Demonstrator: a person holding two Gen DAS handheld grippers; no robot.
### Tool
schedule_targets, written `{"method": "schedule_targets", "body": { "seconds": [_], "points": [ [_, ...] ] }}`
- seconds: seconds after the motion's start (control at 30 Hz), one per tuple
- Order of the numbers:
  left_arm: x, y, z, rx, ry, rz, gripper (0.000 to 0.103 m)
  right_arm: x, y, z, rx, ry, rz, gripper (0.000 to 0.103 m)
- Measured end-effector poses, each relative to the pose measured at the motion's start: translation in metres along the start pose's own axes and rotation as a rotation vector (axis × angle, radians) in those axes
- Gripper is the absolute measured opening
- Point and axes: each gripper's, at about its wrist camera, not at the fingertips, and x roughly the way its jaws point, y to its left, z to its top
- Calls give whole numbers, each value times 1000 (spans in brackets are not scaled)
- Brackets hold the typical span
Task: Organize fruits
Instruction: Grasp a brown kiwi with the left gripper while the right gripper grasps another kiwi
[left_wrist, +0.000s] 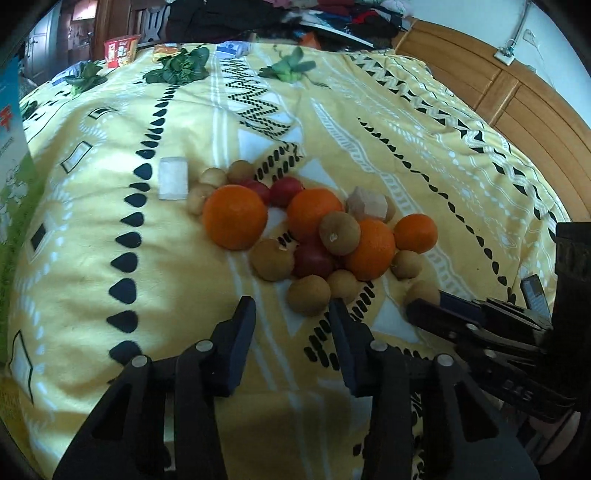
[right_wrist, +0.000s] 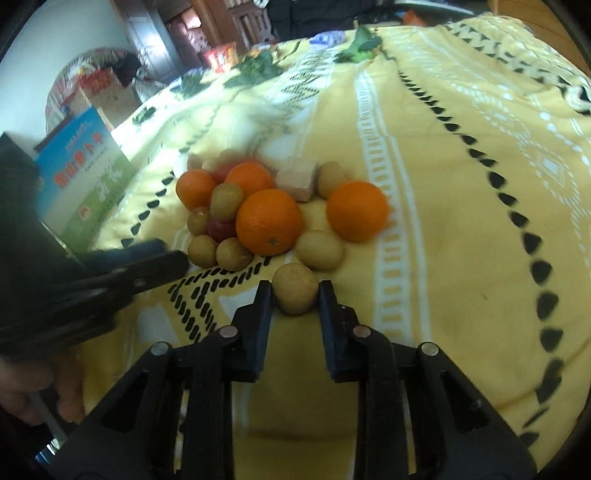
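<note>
yellow blanket (right_wrist: 461, 258) bears oranges (right_wrist: 269, 222) crowding the pinched brown fruit (right_wrist: 295, 288).

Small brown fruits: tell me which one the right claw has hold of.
The small brown fruit nearest the camera, lying apart from the pile on the yellow blanket. The right claw is shut on it; the others lie untouched.

A yellow patterned bedspread (left_wrist: 110, 229) carries a heap of round orange oranges (left_wrist: 235, 217), small tan-brown round fruits (left_wrist: 308, 295) and dark red fruits (left_wrist: 312, 258) at centre. A white translucent block (left_wrist: 173, 178) lies at ten o'clock of the heap. The black left gripper (left_wrist: 291, 314) hangs at six o'clock, jaws parted, nothing between them. The black right gripper (left_wrist: 424, 306) enters from four o'clock, touching a tan fruit (left_wrist: 423, 291).
</note>
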Motion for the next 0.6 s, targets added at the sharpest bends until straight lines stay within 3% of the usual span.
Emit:
{"method": "schedule_targets", "body": {
  "seconds": [0.27, 0.37, 0.6],
  "points": [
    [12, -8, 6, 41, 9, -17, 42, -1, -5, -4, 26, -6, 19, 26],
    [13, -8, 7, 36, 7, -42, 28, -2, -6, -4, 28, -11, 23, 26],
    [-12, -13, 1, 39, -51, 27, 25, -13, 2, -4, 5, -33, -3, 26]
  ]
}}
